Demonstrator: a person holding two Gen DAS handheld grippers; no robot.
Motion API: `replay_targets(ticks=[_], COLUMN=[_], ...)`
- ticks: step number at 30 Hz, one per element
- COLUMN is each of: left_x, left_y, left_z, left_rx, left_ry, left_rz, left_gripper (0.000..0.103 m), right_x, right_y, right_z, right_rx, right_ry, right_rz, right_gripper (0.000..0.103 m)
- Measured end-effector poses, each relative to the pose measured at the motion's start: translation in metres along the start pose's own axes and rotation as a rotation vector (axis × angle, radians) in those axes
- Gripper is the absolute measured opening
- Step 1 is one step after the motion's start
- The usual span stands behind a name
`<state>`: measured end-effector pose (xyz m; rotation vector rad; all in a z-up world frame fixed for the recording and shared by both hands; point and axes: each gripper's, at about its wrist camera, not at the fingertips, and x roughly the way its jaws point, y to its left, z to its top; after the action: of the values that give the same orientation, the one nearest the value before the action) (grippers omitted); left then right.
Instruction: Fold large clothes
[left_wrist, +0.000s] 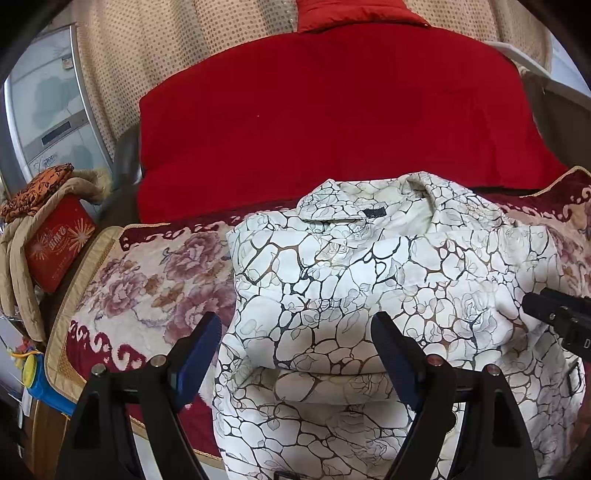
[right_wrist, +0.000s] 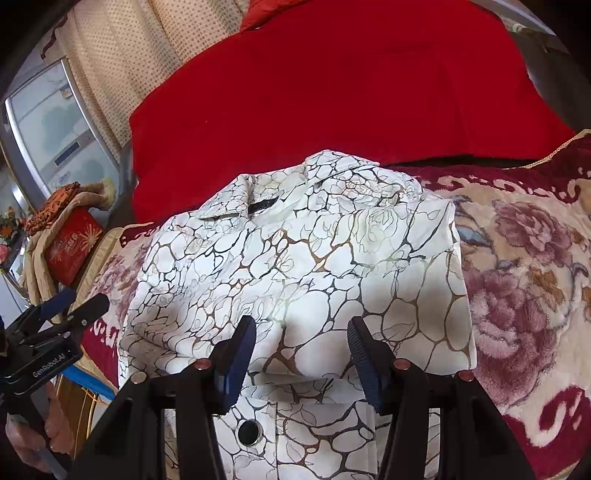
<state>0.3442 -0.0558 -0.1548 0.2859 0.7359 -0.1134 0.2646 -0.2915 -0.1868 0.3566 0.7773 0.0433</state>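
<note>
We hold both grippers, left (left_wrist: 295, 345) and right (right_wrist: 303, 349), open and empty above the folded jacket (left_wrist: 369, 266) at frame centre; a shallow pinch could undo its folds.

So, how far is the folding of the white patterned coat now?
Done, it seems: the coat lies on the floral blanket with its sides apparently turned in, making a narrow shape with the collar at the far end. In hand: nothing; the left gripper and right gripper stand open above the cloth. Left: probably folding the near part, with the button, up toward the collar.
</note>
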Motion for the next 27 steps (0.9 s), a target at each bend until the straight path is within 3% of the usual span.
replay_targets(ticks=[27], left_x=[0.008], left_y=[0.004], left_z=[0.005], left_rx=[-0.009], left_ry=[-0.019], left_rz=[0.009], left_gripper=[0.083], right_x=[0.013], right_y=[0.006], right_z=[0.008], right_rx=[-0.016], right_ry=[-0.007], right_rz=[0.009], right_gripper=[0.056])
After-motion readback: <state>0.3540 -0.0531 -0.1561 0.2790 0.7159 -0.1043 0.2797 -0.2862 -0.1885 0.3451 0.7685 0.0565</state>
